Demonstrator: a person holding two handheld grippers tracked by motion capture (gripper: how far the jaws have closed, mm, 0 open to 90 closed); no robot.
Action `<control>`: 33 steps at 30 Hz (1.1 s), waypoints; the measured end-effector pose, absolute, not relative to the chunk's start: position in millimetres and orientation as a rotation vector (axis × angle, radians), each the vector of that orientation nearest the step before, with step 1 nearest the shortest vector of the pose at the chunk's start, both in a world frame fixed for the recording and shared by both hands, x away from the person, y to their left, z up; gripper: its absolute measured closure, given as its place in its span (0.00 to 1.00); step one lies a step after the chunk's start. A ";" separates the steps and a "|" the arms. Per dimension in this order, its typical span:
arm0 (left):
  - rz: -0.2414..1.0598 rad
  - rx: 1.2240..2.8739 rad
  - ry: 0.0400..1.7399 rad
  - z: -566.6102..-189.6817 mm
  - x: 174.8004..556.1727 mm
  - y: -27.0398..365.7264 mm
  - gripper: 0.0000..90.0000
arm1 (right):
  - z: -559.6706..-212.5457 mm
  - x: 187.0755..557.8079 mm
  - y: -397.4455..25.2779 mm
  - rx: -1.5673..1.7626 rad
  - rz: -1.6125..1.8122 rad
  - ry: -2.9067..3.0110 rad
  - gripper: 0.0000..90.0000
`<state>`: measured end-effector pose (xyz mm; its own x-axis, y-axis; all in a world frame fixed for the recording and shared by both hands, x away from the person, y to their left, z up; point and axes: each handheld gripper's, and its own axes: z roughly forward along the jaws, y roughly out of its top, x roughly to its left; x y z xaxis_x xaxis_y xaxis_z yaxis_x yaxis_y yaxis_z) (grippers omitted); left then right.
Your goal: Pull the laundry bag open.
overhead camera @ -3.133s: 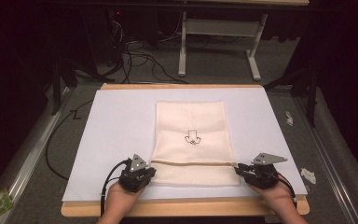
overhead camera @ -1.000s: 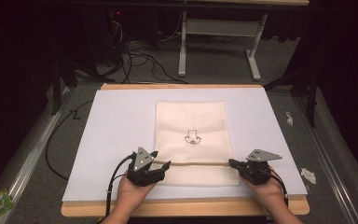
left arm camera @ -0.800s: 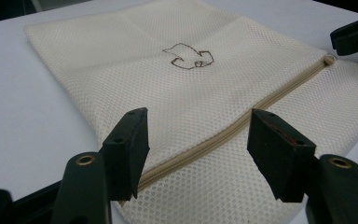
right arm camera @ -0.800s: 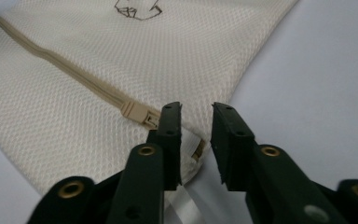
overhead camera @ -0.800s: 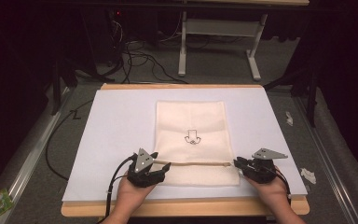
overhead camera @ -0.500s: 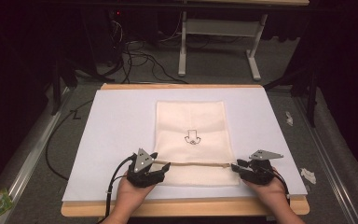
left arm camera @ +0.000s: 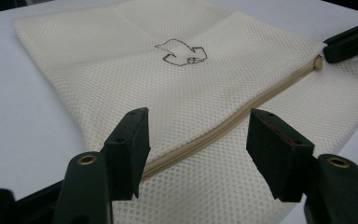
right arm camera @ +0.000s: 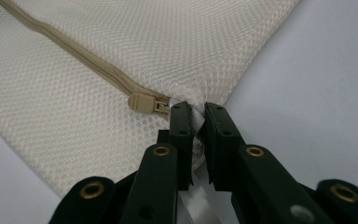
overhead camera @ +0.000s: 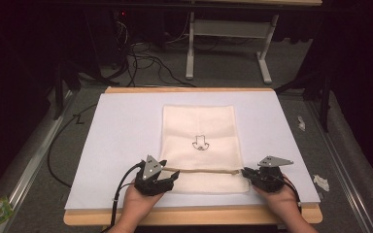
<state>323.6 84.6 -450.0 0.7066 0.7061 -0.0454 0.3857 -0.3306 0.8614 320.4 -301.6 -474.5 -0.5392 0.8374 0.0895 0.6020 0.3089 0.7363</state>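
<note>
Presently, work in hand: opening or closing the zipper of a cream mesh bag (overhead camera: 200,145), as I judge it from where the two grippers sit.
Bag position: flat on the white sheet (overhead camera: 121,131) that covers the table (overhead camera: 189,216), its near part towards the person, a small outlined emblem (overhead camera: 200,143) at its middle.
Zipper line: the tan zipper (overhead camera: 201,170) runs across the bag's near part, from one side edge to the other.
Zipper state: closed along all the length that the left gripper view shows; the pull tab (right arm camera: 141,103) lies at the right-hand end, just beside the right gripper's tips.
Right gripper (overhead camera: 247,173): jaws narrow, pinching the mesh at the bag's edge next to the pull, not the pull itself.
Left gripper (overhead camera: 171,175): jaws wide apart, straddling the zipper (left arm camera: 228,122) near its left end; whether they touch the cloth I cannot tell.
Done so far: one end is anchored, and the other gripper is lined up over the seam.
Left to do: the left jaws have yet to close on anything, and the pull has yet to be taken and drawn along.
Progress: early, by my reading.
Surroundings: a few scraps of paper (overhead camera: 320,182) lie off the table's right side, well apart from the bag.
</note>
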 end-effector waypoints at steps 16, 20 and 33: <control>0.290 1.984 0.736 -447.5 320.4 34.1 0.51 | -461.4 315.4 -299.8 1.265 1.096 2.230 0.93; 0.260 1.959 0.739 -446.5 324.2 17.0 0.52 | -458.8 314.5 -300.8 1.263 1.127 2.208 0.94; 0.241 1.998 0.682 -456.8 325.8 -33.8 0.55 | -454.9 312.2 -300.3 1.257 1.180 2.164 0.94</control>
<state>325.8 -33.8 -456.8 0.8230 0.5573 -0.1102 0.3641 -0.3685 0.8553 312.2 -300.3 -454.9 -0.5321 0.8420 0.0883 0.5302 0.2501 0.8102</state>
